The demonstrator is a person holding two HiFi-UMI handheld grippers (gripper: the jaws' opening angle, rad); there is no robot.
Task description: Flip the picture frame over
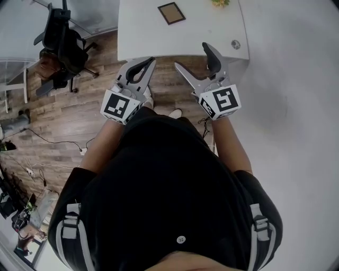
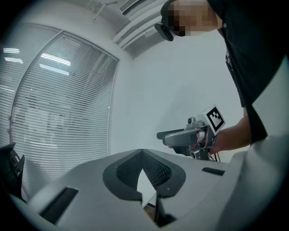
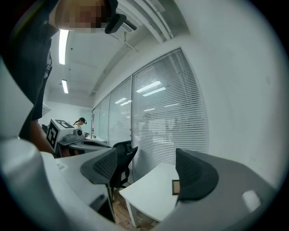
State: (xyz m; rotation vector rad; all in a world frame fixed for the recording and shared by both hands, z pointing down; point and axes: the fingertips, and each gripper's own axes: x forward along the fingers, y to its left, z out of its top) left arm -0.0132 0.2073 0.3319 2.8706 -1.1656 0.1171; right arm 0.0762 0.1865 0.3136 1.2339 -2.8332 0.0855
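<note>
We see the small brown rectangular picture frame (image 1: 171, 12) lying flat on the far part of the white table (image 1: 137, 32), well apart from both tools. Our left hand-held gripper (image 1: 151, 61) hangs at the table's near edge, its jaws brought together with nothing between them. Our right hand-held gripper (image 1: 192, 55) is just to its right, jaws spread apart and empty. A black office chair (image 1: 61, 34) stands on the wooden floor (image 1: 69, 114) at far left.

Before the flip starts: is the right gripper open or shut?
Open: the right gripper has its jaws wide apart, with nothing held between them.
</note>
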